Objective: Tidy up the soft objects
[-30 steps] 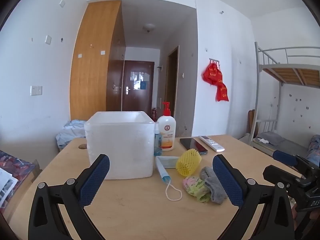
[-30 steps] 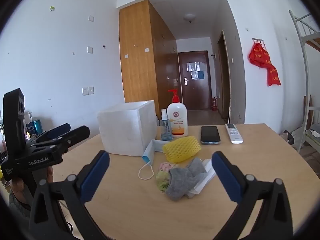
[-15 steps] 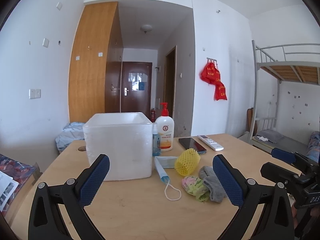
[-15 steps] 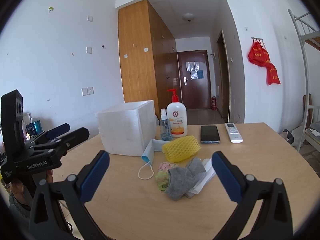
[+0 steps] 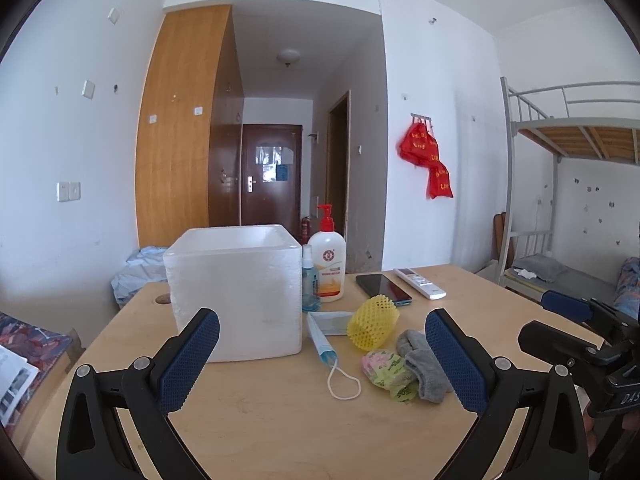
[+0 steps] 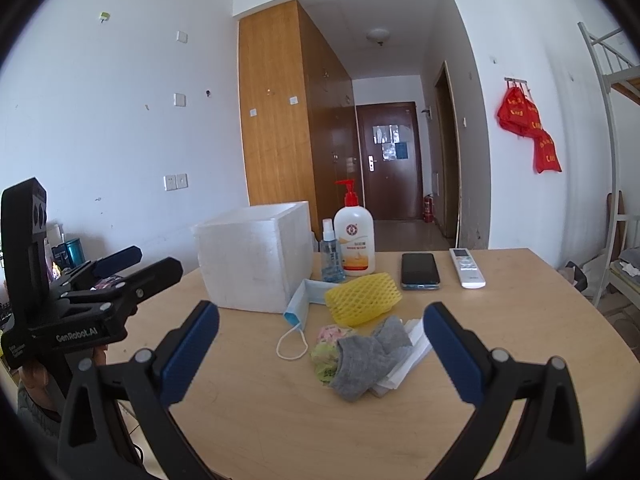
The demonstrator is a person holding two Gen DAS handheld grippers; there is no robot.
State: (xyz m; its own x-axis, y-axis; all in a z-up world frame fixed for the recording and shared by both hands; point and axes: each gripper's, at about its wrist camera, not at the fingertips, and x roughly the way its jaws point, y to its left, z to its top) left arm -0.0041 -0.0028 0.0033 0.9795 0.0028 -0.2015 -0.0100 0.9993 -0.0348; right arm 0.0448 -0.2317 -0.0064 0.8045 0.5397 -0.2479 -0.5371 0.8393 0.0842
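Left gripper (image 5: 322,354) and right gripper (image 6: 322,350): jaws wide apart, empty, raised above the table (image 6: 520,320). Progress, by judgement: nothing sorted yet; all soft items lie just right of the white foam box (image 6: 256,260). Items: yellow foam net sleeve (image 6: 362,298), tubular; pleated blue face mask (image 6: 302,300); grey knit sock (image 6: 368,360), crumpled; floral cloth wad (image 6: 326,344); folded tissue (image 6: 408,352) beneath.

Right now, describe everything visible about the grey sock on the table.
The grey sock is a soft knit piece, crumpled and folded over, lying on the wooden table. It rests partly over a floral cloth bundle on its left and on white folded paper on its right. The yellow foam net lies just behind. Neither gripper touches it.
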